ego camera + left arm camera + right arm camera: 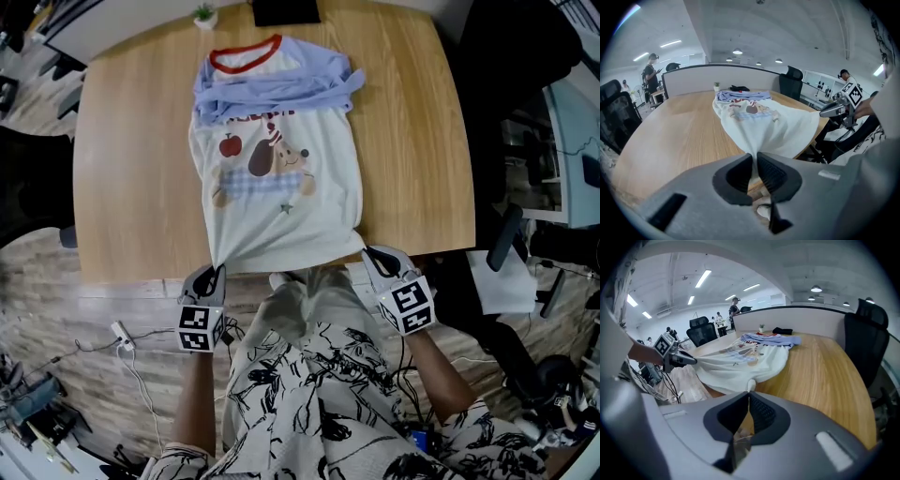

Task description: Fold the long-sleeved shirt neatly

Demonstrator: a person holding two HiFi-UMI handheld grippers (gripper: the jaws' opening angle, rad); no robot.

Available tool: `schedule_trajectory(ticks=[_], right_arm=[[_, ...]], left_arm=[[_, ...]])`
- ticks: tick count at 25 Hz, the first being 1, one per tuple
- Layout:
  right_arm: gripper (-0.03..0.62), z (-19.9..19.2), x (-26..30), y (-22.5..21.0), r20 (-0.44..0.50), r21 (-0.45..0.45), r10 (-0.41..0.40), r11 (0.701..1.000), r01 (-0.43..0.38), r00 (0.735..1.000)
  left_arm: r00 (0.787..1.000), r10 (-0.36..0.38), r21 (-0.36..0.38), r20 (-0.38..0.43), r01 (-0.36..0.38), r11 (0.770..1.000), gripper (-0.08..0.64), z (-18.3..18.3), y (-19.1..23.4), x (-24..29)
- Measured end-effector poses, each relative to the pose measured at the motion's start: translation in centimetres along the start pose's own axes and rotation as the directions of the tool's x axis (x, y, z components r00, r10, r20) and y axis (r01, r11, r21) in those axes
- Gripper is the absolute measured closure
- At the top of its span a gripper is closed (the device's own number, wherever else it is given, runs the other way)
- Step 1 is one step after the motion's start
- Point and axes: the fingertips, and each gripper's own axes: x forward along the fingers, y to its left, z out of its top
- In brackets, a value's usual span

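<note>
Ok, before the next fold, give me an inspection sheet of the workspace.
Surface: wooden table, shirt spread on it.
Job's things: long-sleeved shirt, front up, blue sleeves folded across the chest, hem at the near edge.
Clutter: small potted plant and dark object at the far edge.
Grippers: left tool shut on the hem's left corner; right tool shut on its right corner.
Cables: white plug and cable on the floor.
Surroundings: office chair beside the table; people far off.

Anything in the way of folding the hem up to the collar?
Nothing visible. The left gripper and right gripper are both shut on the shirt hem. The small plant and black object sit beyond the collar, at the far edge of the table.
</note>
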Motion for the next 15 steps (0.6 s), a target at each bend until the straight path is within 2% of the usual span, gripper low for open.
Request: schedule_trajectory(ticks=[4,10,12,13,15], right_arm=[[0.572,-2.3,-2.7,0.6,0.009,0.08,-0.05,0.996,0.049,0.999],[0.572,-6.0,-3.2,1.4,-0.031,0.165,-0.082,0.983,0.086,0.996],[0.572,-6.2,-3.1,1.2,-0.032,0.184,-0.093,0.978,0.098,0.995],[0.572,-6.1,-3.1,1.0,-0.028,0.189,-0.101,0.976,0.105,0.994],[0.572,-5.8,-3.3,0.3,-0.014,0.191,-0.121,0.974,0.122,0.992]], left_arm=[[1.0,-0.03,-0.033,0.005,0.03,0.999,0.528,-0.4,-1.0,-0.8],[0.999,-0.014,-0.009,-0.042,0.014,1.0,0.528,-1.8,-1.8,-0.3],[0.999,-0.021,0.002,-0.027,0.021,1.0,0.522,-1.9,-1.9,-0.2],[0.999,-0.032,0.006,-0.008,0.032,0.999,0.511,-1.9,-2.1,-0.3],[0.998,-0.063,0.009,0.02,0.063,0.998,0.441,-2.2,-2.5,-0.6]])
